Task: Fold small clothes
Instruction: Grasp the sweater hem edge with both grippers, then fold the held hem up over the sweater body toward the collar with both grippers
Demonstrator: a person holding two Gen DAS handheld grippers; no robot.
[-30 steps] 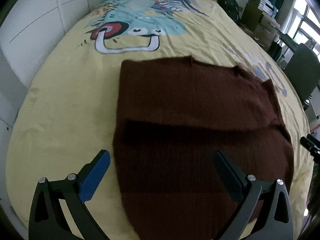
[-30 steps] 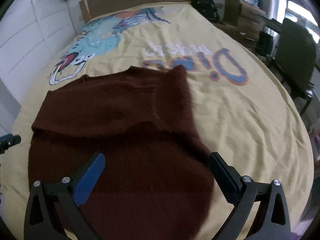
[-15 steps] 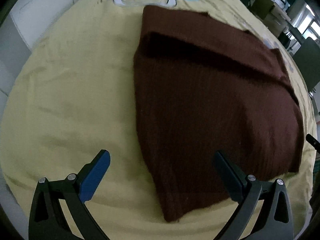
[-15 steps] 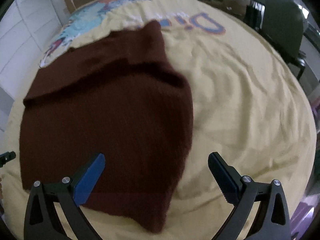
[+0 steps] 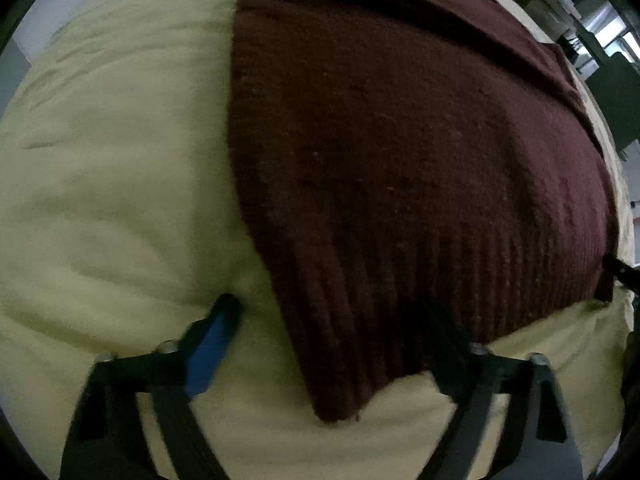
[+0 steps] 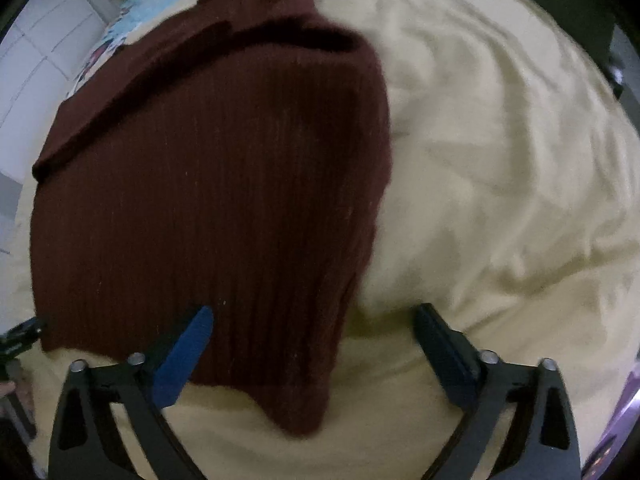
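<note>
A dark brown knitted sweater [image 5: 400, 152] lies flat on the yellow bedspread [image 5: 100, 168], its far part folded over. My left gripper [image 5: 332, 344] is open, low over the bed, with the sweater's near left hem corner between its fingers. My right gripper [image 6: 316, 340] is open, with the sweater's [image 6: 208, 184] near right hem corner between its fingers. Neither gripper holds the cloth. The tip of the other gripper shows at the edge of each view.
The bedspread [image 6: 500, 168] is wrinkled to the right of the sweater. A cartoon print [image 6: 132, 8] lies past the sweater toward the headboard. A white wall panel [image 6: 36, 48] runs along the left. Dark furniture [image 5: 616, 96] stands beyond the bed's right side.
Both grippers have dropped down and come close to the sweater's near hem. The hem corners now sit between the open fingers. The sweater has not moved.
</note>
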